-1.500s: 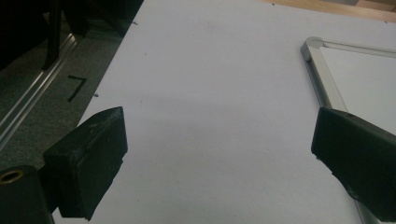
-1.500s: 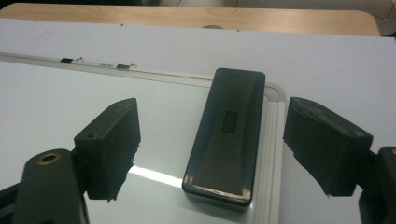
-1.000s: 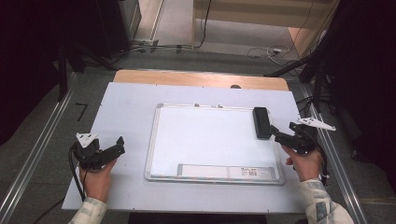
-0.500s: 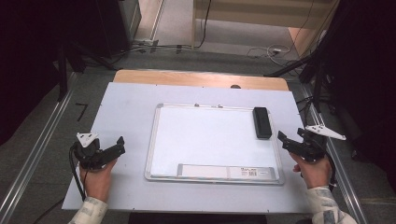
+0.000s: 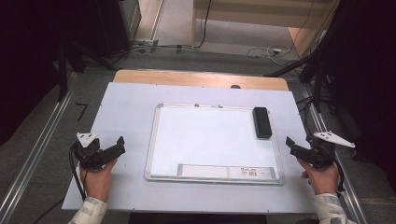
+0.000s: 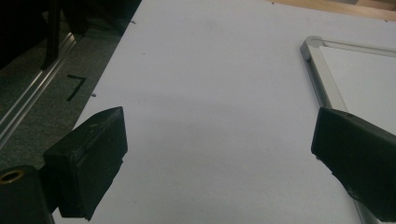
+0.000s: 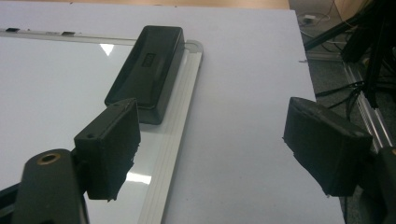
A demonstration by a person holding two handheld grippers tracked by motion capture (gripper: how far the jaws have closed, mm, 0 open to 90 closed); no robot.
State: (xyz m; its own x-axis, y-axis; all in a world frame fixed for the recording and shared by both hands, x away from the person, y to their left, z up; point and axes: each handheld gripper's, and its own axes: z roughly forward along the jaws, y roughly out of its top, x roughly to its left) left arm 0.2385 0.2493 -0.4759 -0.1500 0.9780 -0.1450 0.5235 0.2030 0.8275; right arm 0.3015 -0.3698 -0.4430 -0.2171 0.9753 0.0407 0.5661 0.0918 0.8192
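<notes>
I kept my right hand-held gripper (image 5: 295,147) spread wide and empty at the tabletop (image 5: 126,107) edge, aimed at the black eraser (image 5: 262,122) lying on the whiteboard (image 5: 205,137) near its right frame. My left hand-held gripper (image 5: 114,148) waited spread too, well apart, leaving room.

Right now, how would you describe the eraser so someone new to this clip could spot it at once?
Find the whiteboard lying flat in the middle of the table. Go to its far right corner: the eraser lies there on the white surface, along the right frame. It is the sole black block on the board, and the right gripper sits open just off that edge.
</notes>
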